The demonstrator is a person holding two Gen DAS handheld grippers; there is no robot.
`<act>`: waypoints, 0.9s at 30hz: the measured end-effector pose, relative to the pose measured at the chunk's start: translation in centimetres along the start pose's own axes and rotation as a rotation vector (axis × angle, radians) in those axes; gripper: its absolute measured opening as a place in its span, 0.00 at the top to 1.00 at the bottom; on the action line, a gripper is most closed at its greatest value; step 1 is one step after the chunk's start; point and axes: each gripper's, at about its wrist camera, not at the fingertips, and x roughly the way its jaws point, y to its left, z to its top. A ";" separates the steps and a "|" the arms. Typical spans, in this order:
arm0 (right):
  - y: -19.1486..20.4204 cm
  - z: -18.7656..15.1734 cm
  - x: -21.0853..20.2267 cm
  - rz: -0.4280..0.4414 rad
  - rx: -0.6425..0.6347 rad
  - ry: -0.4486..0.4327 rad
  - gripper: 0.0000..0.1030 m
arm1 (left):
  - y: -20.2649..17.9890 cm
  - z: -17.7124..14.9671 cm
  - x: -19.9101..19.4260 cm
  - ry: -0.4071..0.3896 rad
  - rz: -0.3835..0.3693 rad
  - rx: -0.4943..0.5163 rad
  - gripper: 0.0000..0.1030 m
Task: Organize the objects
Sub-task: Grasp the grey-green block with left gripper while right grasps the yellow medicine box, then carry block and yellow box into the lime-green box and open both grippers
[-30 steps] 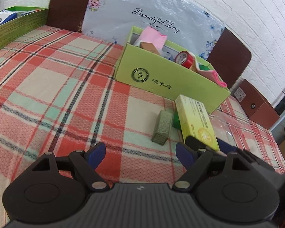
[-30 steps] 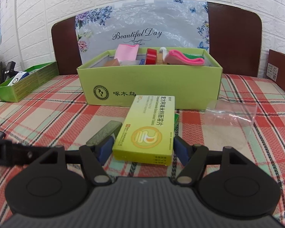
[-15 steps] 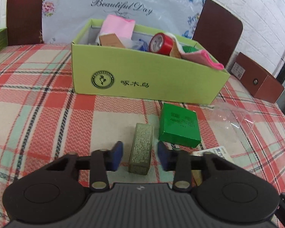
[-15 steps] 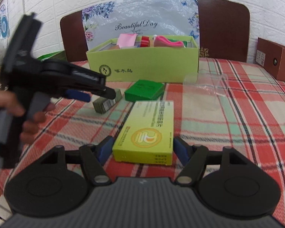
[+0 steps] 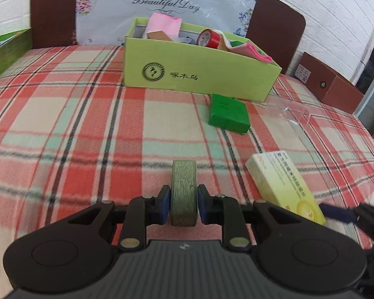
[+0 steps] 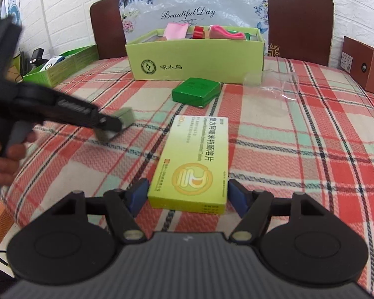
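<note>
Left gripper (image 5: 183, 205) closing on olive block (image 5: 183, 192), pads at both flanks, seemingly touching, block on plaid bed (image 5: 62, 134). Right gripper (image 6: 188, 194) opening, pads just clear of yellow-green medicine carton (image 6: 195, 164) lying flat between them. Risks: narrow block twisting or slipping if lifted before squeeze finishes; neighbouring tools colliding. Lime box (image 5: 199, 72) near headboard crowded: pink cloth (image 5: 163, 23), red tape roll (image 5: 208, 38), more. Green packet (image 5: 228, 113) just before it.

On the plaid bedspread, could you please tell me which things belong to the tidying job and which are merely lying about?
Job:
olive block
yellow medicine box
green box
light-green open box

Lying about:
clear plastic wrap
brown box
</note>
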 end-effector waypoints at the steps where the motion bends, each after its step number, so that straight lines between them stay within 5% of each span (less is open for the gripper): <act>1: 0.0 0.1 -0.1 -0.004 -0.003 0.000 0.22 | 0.0 -0.1 -0.1 0.003 0.008 -0.006 0.77; 3: 0.2 0.6 0.0 -0.018 -0.019 -0.012 0.14 | 0.2 0.0 0.3 0.006 0.010 -0.024 0.77; 8: 0.9 2.2 1.7 -0.077 -0.051 0.001 0.14 | -0.5 0.6 1.0 0.017 0.021 0.011 0.77; 19: 1.1 2.7 4.2 -0.078 -0.024 0.060 0.35 | -0.4 0.3 1.5 0.024 0.012 0.023 0.77; 27: 1.0 2.5 3.7 -0.032 -0.001 0.055 0.36 | -0.3 0.3 1.0 0.010 -0.002 0.011 0.77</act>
